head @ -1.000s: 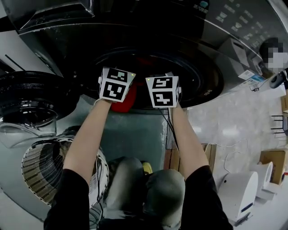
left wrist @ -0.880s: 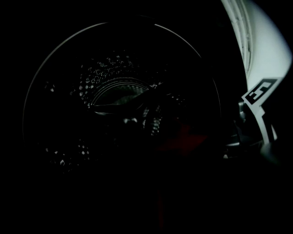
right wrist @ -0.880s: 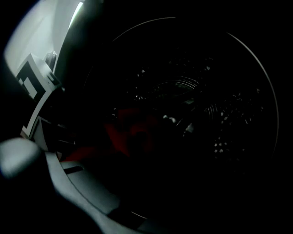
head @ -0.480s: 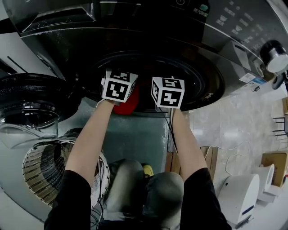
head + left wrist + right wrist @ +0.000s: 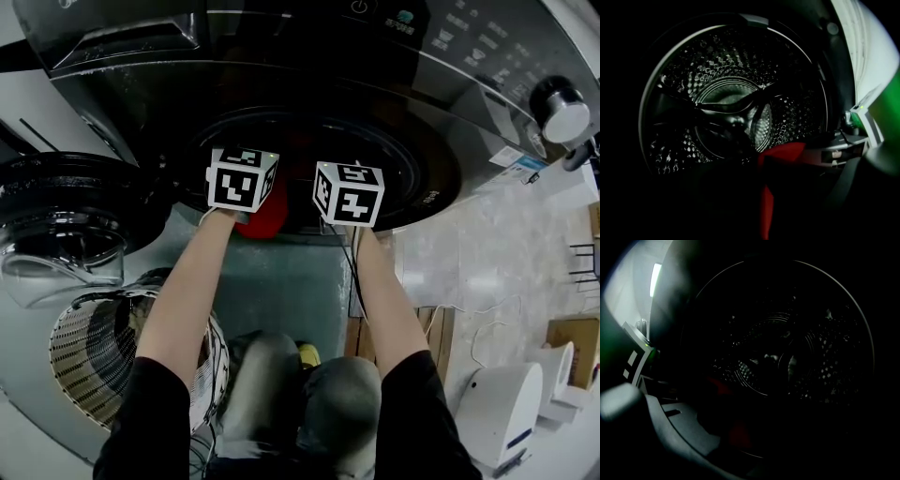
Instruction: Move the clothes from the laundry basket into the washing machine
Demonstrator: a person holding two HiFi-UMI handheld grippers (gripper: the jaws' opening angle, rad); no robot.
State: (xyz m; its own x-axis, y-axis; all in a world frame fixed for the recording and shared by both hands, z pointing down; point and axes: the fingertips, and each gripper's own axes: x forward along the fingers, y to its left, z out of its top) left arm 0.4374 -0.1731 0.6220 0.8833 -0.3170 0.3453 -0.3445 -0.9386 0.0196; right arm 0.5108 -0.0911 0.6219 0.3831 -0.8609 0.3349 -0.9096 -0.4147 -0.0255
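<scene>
The washing machine's (image 5: 441, 56) dark round opening (image 5: 412, 159) faces me, and both grippers reach into it. My left gripper (image 5: 242, 178) and right gripper (image 5: 348, 192) show only their marker cubes; the jaws are hidden in the dark. A red garment (image 5: 263, 214) hangs over the opening's lower lip under the left gripper. In the left gripper view the red garment (image 5: 780, 153) lies before the steel drum (image 5: 731, 108), a narrow strip of it running down between the jaws. Both grippers' jaws are opening. The right gripper view shows only the dim drum (image 5: 787, 362) and a faint patch of the red garment (image 5: 738, 434).
The washer's round door (image 5: 66, 220) stands open at the left. The white slatted laundry basket (image 5: 80, 361) sits on the floor at lower left, beside the person's knees. A white appliance (image 5: 497, 403) and cardboard boxes (image 5: 572, 342) stand at the right.
Both marker cubes have rolled a little, the right one more, and stay at the opening. The red garment still hangs over the lip.
</scene>
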